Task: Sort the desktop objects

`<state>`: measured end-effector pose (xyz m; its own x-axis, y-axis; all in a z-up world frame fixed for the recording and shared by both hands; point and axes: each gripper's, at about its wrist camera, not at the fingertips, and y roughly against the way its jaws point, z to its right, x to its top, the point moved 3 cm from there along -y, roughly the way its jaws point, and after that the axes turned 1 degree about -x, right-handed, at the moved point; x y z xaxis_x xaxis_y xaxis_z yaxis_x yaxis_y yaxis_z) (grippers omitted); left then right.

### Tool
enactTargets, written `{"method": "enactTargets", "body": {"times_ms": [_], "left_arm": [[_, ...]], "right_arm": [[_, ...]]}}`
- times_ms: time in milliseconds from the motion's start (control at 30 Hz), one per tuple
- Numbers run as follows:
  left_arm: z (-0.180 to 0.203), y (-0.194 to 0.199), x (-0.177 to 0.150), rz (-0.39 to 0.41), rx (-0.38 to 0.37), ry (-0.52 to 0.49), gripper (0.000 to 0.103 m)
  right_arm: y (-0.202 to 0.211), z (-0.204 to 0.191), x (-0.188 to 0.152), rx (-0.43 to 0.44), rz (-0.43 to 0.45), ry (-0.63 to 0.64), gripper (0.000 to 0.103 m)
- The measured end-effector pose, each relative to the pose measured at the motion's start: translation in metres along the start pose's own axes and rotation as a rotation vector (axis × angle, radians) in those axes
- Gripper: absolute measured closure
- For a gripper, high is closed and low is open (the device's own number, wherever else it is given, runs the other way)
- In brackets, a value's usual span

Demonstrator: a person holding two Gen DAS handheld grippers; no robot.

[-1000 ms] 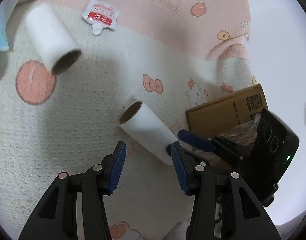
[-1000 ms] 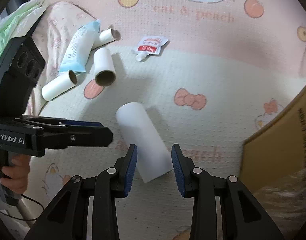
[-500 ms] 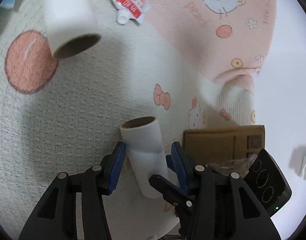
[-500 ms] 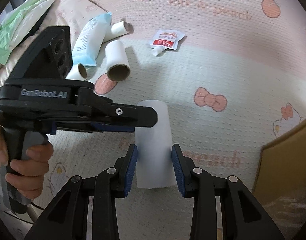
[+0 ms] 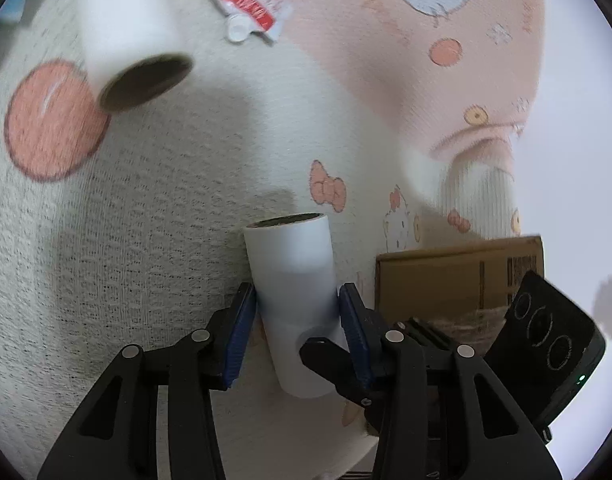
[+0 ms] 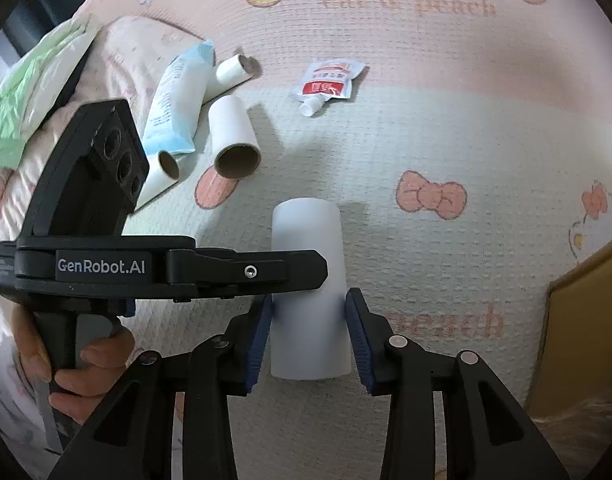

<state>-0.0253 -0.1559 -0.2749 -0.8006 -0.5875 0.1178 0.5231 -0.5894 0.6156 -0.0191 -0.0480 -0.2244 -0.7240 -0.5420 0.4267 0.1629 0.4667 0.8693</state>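
White paper roll (image 5: 292, 280) lies in the lower centre of the left wrist view, on a blanket (image 5: 166, 200) with cartoon prints. The left gripper (image 5: 294, 312) has the roll between its blue pads; the jaws are closing, and the left pad touches the roll while the right pad is just beside it. A fingertip of the right gripper (image 5: 326, 356) crosses the roll's near end. A second roll (image 5: 130, 36) is at upper left, a red and white sachet (image 5: 250, 4) at top centre, a cardboard box (image 5: 458, 276) at right. In the right wrist view the same roll (image 6: 310, 312) is at lower centre, between the pads of the right gripper (image 6: 310, 320); its jaws are opening, with small gaps at both sides. A hand (image 6: 82, 368) at lower left holds the left gripper (image 6: 302, 268).
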Motion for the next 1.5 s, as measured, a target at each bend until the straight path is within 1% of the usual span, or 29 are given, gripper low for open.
{"method": "enactTargets", "body": {"times_ms": [167, 267, 400, 467, 633, 767, 900, 1033, 1167, 1233, 1300, 1333, 1400, 1500], "left_arm": [[0.025, 0.005, -0.004, 0.011, 0.056, -0.175, 0.056], [0.036, 0.011, -0.008, 0.034, 0.080, -0.251, 0.056], [0.050, 0.021, -0.008, 0.047, 0.059, -0.300, 0.058], [0.058, 0.026, -0.010, 0.059, 0.061, -0.340, 0.058], [0.078, 0.038, -0.013, 0.090, 0.072, -0.415, 0.058], [0.097, 0.050, -0.017, 0.118, 0.063, -0.468, 0.058], [0.127, 0.060, -0.024, 0.153, 0.069, -0.568, 0.058], [0.157, 0.073, -0.035, 0.227, 0.072, -0.656, 0.058], [0.187, 0.084, -0.036, 0.256, 0.075, -0.744, 0.058], [0.197, 0.087, -0.035, 0.253, 0.064, -0.759, 0.058], [0.205, 0.086, -0.033, 0.232, 0.047, -0.759, 0.058], [0.209, 0.086, -0.031, 0.212, 0.015, -0.754, 0.058], [0.218, 0.085, -0.027, 0.179, -0.025, -0.737, 0.057], [0.235, 0.083, -0.025, 0.160, -0.050, -0.748, 0.057]], "right_arm": [[-0.001, -0.005, -0.003, -0.021, -0.004, 0.058, 0.062], [0.001, -0.008, -0.005, -0.033, 0.005, 0.089, 0.062], [0.011, -0.008, -0.004, -0.042, 0.054, 0.093, 0.062], [0.018, -0.008, -0.003, -0.048, 0.086, 0.083, 0.062], [0.039, -0.016, -0.001, -0.074, 0.159, 0.102, 0.062], [0.060, -0.021, 0.000, -0.098, 0.212, 0.119, 0.062], [0.085, -0.023, 0.000, -0.118, 0.268, 0.109, 0.062], [0.117, -0.029, 0.003, -0.158, 0.352, 0.109, 0.062], [0.144, -0.031, 0.010, -0.188, 0.416, 0.106, 0.062], [0.156, -0.030, 0.013, -0.191, 0.443, 0.092, 0.062], [0.167, -0.027, 0.017, -0.194, 0.464, 0.074, 0.062], [0.170, -0.026, 0.017, -0.197, 0.464, 0.069, 0.062], [0.176, -0.023, 0.018, -0.211, 0.460, 0.052, 0.062], [0.189, -0.019, 0.021, -0.228, 0.469, 0.045, 0.062]]}}
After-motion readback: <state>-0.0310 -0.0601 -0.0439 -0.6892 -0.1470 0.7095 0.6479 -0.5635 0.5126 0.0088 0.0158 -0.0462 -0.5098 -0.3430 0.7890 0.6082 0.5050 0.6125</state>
